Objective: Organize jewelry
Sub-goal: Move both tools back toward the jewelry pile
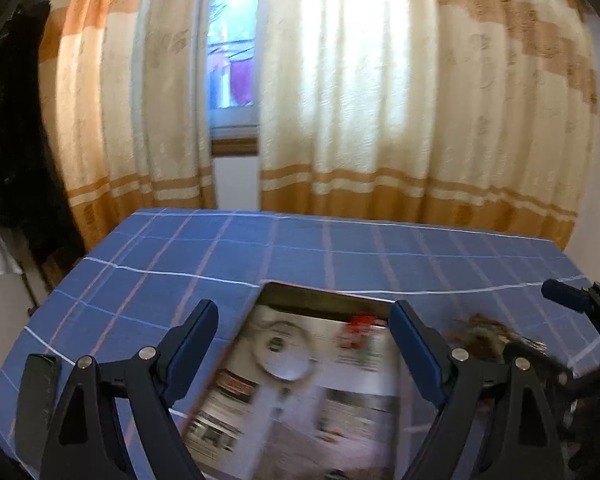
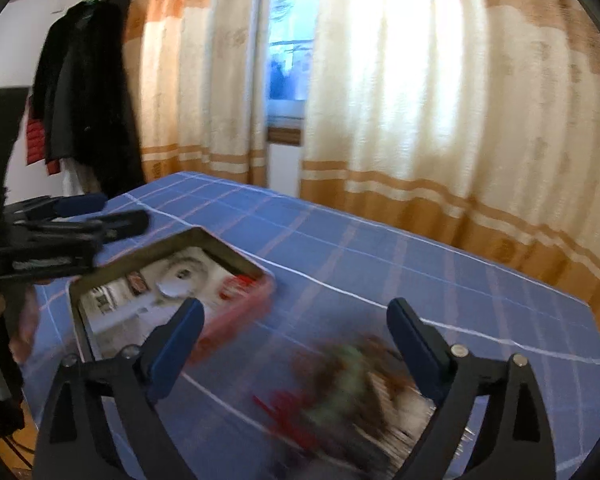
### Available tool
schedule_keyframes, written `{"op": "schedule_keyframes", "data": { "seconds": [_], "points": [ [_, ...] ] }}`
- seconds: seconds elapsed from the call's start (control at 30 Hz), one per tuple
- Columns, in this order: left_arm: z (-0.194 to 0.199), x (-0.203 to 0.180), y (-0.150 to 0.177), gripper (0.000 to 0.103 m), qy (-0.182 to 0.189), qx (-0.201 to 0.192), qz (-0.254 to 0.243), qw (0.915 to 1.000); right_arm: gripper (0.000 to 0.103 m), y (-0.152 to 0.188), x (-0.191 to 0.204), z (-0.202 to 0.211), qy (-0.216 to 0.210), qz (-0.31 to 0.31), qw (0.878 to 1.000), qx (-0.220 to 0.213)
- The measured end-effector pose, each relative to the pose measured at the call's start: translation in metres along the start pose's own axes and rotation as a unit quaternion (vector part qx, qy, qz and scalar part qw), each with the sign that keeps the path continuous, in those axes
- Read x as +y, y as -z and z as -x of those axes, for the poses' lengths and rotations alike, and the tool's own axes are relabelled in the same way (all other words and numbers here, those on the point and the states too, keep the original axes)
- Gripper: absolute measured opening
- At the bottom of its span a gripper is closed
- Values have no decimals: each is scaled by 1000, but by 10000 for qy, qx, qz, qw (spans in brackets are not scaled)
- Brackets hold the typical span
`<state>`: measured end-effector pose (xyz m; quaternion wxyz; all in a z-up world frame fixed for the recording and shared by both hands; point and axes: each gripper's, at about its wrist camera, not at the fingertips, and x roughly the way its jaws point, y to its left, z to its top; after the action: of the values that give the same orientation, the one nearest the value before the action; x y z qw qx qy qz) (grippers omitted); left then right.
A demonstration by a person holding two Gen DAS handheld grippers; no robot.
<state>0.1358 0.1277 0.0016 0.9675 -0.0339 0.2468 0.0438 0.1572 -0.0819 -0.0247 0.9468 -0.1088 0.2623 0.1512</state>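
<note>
A shallow metal tin (image 1: 300,380) lined with printed paper lies on the blue checked tablecloth (image 1: 260,256); a small red item (image 1: 360,324) sits at its far right corner. My left gripper (image 1: 304,332) is open above the tin and holds nothing. In the right wrist view the tin (image 2: 100,276) is at the left and a blurred heap of jewelry (image 2: 352,384), brown, green and red, lies between the fingers of my open right gripper (image 2: 296,324). The heap also shows in the left wrist view (image 1: 488,336), right of the tin. The left gripper (image 2: 100,208) shows beyond the tin.
Cream and orange curtains (image 1: 380,100) hang behind the table, with a window gap (image 1: 232,60). Dark coats (image 2: 88,92) hang at the left. The table's far edge and right corner (image 2: 580,308) are in view. The right gripper's finger (image 1: 568,296) shows at the right edge.
</note>
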Motion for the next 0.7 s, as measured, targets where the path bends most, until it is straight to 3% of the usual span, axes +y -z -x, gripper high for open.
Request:
{"op": "schedule_keyframes", "data": {
  "seconds": [0.17, 0.33, 0.7],
  "points": [
    [11, -47, 18, 87, 464, 57, -266, 9986, 100, 37, -51, 37, 512, -526, 9973, 81],
    [3, -93, 39, 87, 896, 395, -592, 9934, 103, 75, -85, 63, 833, -990, 9912, 282],
    [-26, -145, 75, 87, 1142, 1182, -922, 9821, 103, 107, -96, 71, 711, -1107, 9896, 575]
  ]
}}
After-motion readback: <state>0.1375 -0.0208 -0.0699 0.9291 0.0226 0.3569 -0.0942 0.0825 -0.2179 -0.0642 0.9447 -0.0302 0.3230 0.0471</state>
